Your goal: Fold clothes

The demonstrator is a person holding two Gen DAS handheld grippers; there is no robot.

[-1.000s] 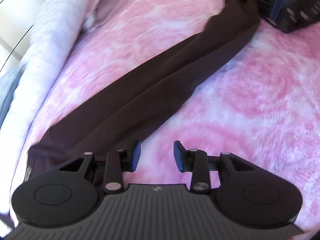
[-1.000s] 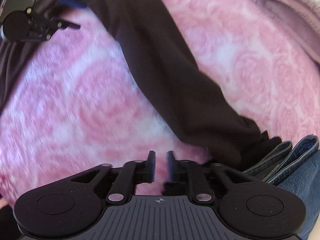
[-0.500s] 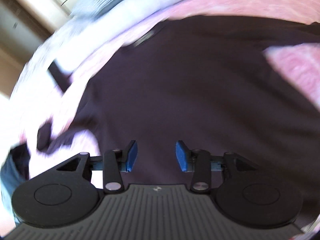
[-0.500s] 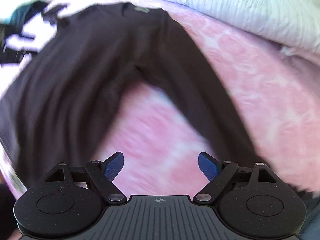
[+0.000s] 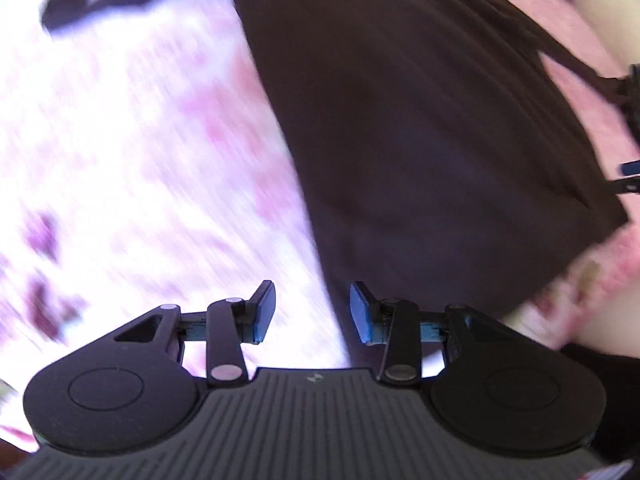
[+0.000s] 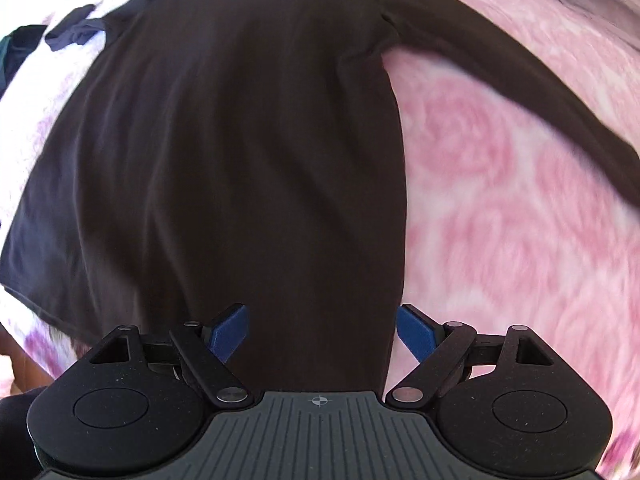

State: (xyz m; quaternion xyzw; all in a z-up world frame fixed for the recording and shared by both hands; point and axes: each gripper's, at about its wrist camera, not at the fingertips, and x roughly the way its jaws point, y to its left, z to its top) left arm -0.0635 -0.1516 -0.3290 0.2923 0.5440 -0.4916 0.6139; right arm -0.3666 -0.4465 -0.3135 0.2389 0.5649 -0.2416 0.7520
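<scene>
- A dark long-sleeved shirt (image 6: 240,152) lies spread flat on the pink rose-patterned blanket (image 6: 500,200); one sleeve (image 6: 520,76) stretches out to the right.
- My right gripper (image 6: 322,330) hovers over the shirt's lower right side edge, jaws wide apart, holding nothing.
- My left gripper (image 5: 312,312) hangs at the opposite edge, jaws partly apart, empty; its view is blurred.
</scene>
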